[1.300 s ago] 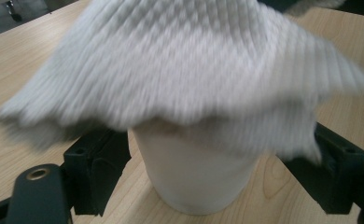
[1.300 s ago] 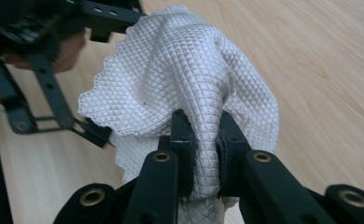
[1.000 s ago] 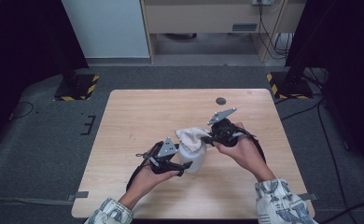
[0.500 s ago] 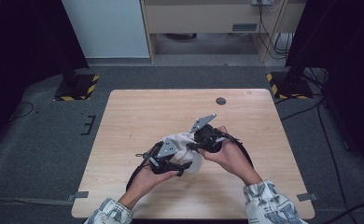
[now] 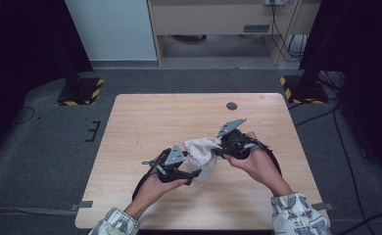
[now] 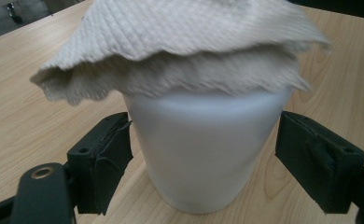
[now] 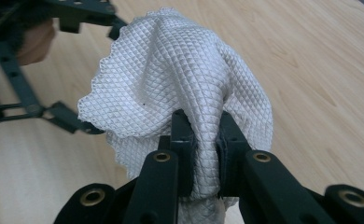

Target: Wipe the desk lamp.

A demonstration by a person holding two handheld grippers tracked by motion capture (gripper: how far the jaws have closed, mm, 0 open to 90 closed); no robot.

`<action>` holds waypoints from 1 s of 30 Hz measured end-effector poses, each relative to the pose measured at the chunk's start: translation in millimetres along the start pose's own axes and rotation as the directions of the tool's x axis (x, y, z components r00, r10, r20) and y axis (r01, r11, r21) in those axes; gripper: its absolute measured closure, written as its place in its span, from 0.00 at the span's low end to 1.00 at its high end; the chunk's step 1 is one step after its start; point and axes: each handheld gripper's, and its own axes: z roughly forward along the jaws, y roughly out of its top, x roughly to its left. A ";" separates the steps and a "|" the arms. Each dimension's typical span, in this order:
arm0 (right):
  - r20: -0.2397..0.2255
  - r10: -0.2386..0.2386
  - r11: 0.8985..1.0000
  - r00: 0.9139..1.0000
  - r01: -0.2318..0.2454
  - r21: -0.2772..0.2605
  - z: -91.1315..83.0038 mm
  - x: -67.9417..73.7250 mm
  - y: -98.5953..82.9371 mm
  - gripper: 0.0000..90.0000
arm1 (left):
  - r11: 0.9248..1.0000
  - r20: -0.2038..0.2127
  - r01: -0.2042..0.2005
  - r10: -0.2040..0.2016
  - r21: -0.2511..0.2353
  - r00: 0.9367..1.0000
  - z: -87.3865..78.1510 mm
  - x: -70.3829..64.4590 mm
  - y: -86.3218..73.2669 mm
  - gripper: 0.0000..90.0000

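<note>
Fingers of my right gripper [image 7: 203, 154] clamp the white cloth [image 7: 180, 79] draped over the upright white cup [image 6: 203, 149] on the surface [image 5: 145, 122], while left gripper [image 6: 203, 163] fingers stand apart, bracketing the cup's sides.

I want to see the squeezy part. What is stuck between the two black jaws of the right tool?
A fold of the white cloth sits pinched between the right tool jaws, seen in the right gripper view.

The cup [image 6: 207, 154] stands on the tabletop [image 5: 145, 122], between the left tongs [image 6: 207, 163]; the cloth [image 6: 180, 42] lies on it.
</note>
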 end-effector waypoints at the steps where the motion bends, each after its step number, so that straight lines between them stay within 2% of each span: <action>1: 0.012 0.004 1.000 1.000 -0.004 0.005 1.5 -4.1 1.7 0.90 | 1.000 -0.004 -0.003 0.003 0.000 1.000 -0.2 -0.1 0.0 0.20; 4: 0.032 0.008 1.000 0.999 -0.009 0.026 7.5 -12.0 8.9 0.90 | 1.000 -0.005 -0.003 0.003 0.001 1.000 -0.1 -0.1 0.2 0.20; 6: 0.030 0.011 0.999 0.999 -0.012 0.031 13.3 -12.7 15.4 0.90 | 1.000 -0.005 -0.003 0.003 0.000 1.000 -0.5 -0.1 0.3 0.20; 9: 0.013 -0.019 0.999 1.000 0.019 0.033 20.8 -6.0 25.2 0.90 | 1.000 -0.005 -0.003 0.003 -0.001 1.000 -0.7 -0.2 0.4 0.20; 11: -0.004 -0.034 0.999 0.999 0.034 0.025 24.8 1.7 29.8 0.90 | 1.000 0.021 0.002 -0.002 -0.007 1.000 0.3 -0.8 0.2 0.20; 13: -0.017 -0.055 0.998 0.998 0.055 0.026 27.1 8.3 31.3 0.90 | 1.000 0.003 -0.002 0.002 -0.004 1.000 -1.1 -0.1 0.2 0.20; 15: -0.030 -0.059 0.998 0.998 0.059 0.020 26.3 11.9 30.0 0.90 | 1.000 0.004 -0.001 0.001 -0.007 1.000 -1.7 0.2 0.2 0.20; 16: -0.032 -0.057 0.998 0.998 0.057 0.011 24.8 12.3 28.6 0.90 | 1.000 0.011 0.002 -0.002 -0.009 1.000 -1.7 0.3 0.2 0.20; 17: -0.026 -0.043 0.999 0.999 0.043 0.005 22.0 11.4 26.9 0.90 | 1.000 0.051 0.009 -0.008 -0.018 0.999 -0.4 -0.6 0.2 0.20; 18: -0.016 -0.047 0.999 0.999 0.047 -0.001 19.6 8.1 25.0 0.90 | 1.000 0.009 0.002 -0.001 -0.008 1.000 -2.1 0.6 0.2 0.20; 23: 0.038 0.041 0.998 0.998 -0.039 -0.044 10.7 -17.0 8.1 0.89 | 1.000 -0.006 0.004 -0.005 -0.019 1.000 -7.3 2.6 1.0 0.20; 26: 0.030 0.072 0.997 0.997 -0.070 -0.046 13.3 -29.7 -7.7 0.89 | 1.000 -0.005 0.008 -0.009 -0.027 1.000 -8.5 3.2 1.1 0.20; 30: 0.010 0.087 0.995 0.996 -0.086 -0.051 19.1 -33.9 -19.5 0.90 | 0.999 -0.003 0.009 -0.010 -0.031 1.000 -8.9 2.7 1.4 0.21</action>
